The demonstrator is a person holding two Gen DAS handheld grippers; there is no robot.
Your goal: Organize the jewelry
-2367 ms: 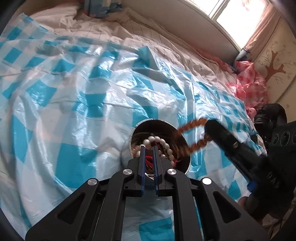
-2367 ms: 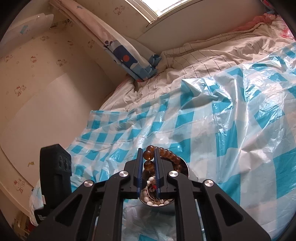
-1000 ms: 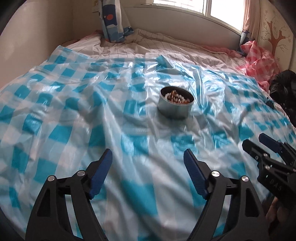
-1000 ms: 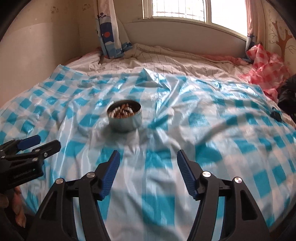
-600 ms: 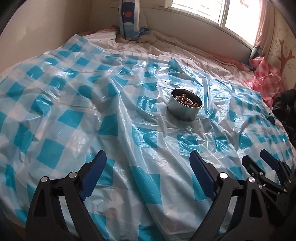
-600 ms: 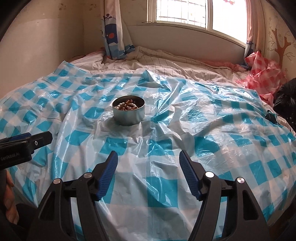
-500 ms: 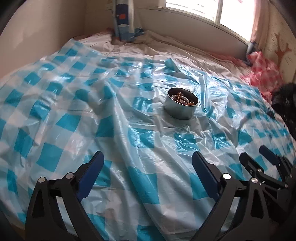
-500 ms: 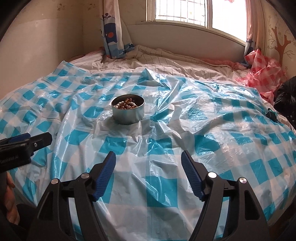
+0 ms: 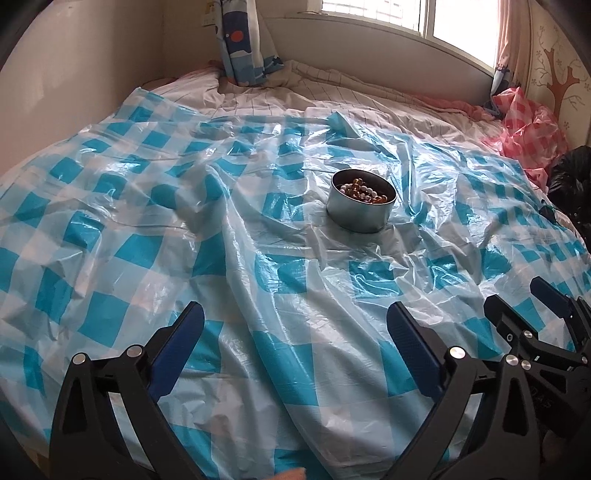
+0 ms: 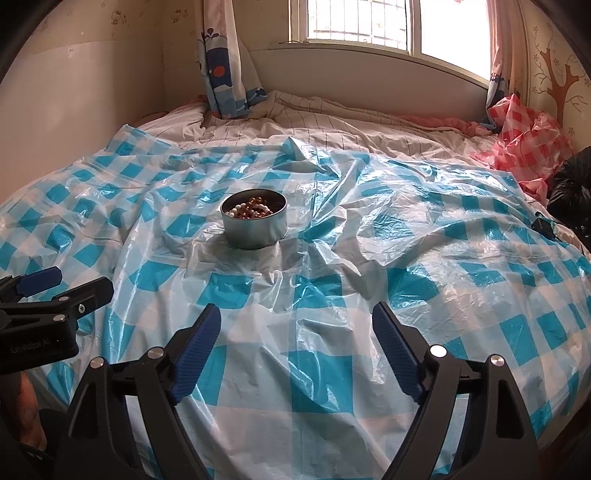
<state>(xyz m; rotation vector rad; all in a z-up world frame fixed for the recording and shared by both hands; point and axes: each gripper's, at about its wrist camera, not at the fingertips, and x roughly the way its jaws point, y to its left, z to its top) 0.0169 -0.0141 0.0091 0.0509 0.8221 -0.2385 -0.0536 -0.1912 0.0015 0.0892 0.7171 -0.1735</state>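
A crinkled blue-and-white checked plastic sheet [image 10: 332, 295] fills most of my view, spread over a bed with pale striped bedding [image 10: 332, 122] bunched along the top. Above centre, a bright barred window [image 10: 354, 22] pours in daylight. A blue cartoon-print curtain [image 10: 225, 66] hangs upper left against cream walls [image 10: 74, 92]; a brown tree decal [image 10: 557, 85] marks the upper right wall.

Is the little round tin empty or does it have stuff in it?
Not empty. The round silver metal tin holds brown and white beads, seen through its open top.
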